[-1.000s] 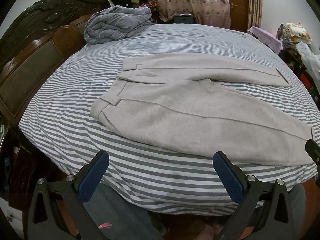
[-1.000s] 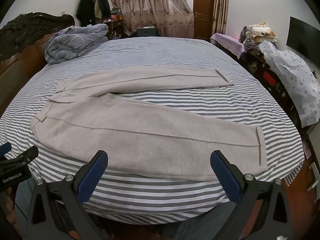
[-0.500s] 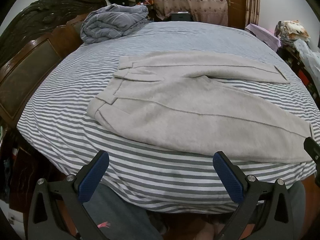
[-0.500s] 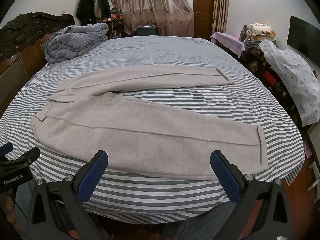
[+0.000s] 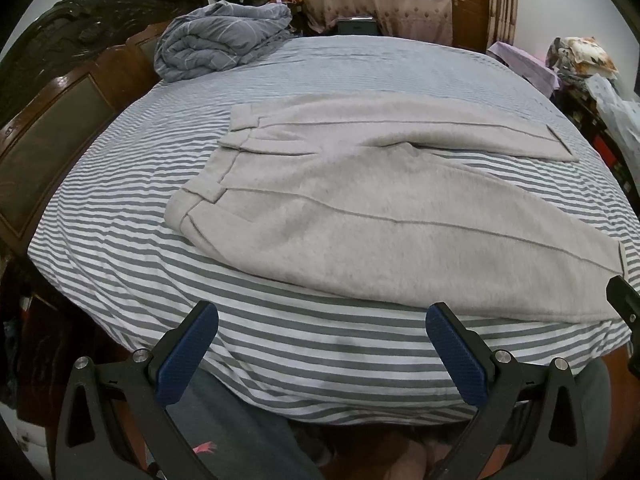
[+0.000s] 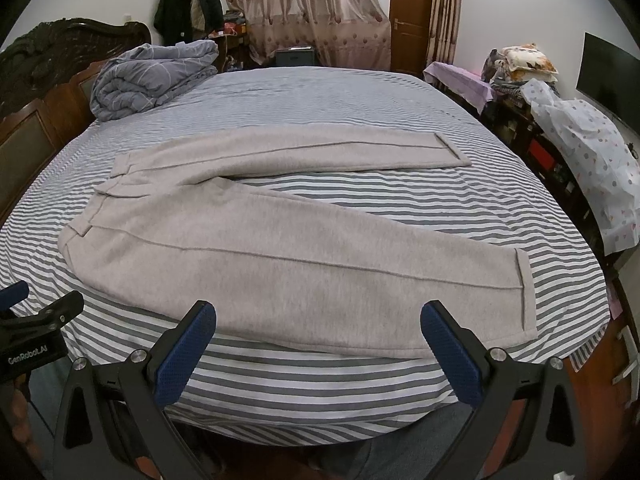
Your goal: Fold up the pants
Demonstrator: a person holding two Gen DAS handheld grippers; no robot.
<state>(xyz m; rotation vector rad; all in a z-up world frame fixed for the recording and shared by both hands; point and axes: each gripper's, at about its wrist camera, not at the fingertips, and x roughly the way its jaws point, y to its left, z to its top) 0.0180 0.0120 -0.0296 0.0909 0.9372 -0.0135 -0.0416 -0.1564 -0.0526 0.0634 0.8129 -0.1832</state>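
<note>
Light grey pants point(image 5: 360, 216) lie flat on the striped bed, waistband to the left, both legs spread to the right in a V. They also show in the right wrist view point(image 6: 280, 248). My left gripper point(image 5: 320, 352) is open and empty, held over the near bed edge in front of the near leg. My right gripper point(image 6: 318, 350) is open and empty, just short of the near leg's lower edge. The left gripper's body shows at the right wrist view's left edge point(image 6: 32, 320).
The grey-and-white striped bed sheet point(image 6: 360, 92) covers the bed. A folded blue-grey quilt point(image 6: 148, 76) sits at the far left by the dark wooden headboard point(image 5: 60, 112). Cluttered furniture with bags and pillows point(image 6: 580, 140) stands along the right side.
The left gripper has shifted a little to the right and back, so the pants sit farther right in its view. The right gripper has barely moved. Both stay open.
</note>
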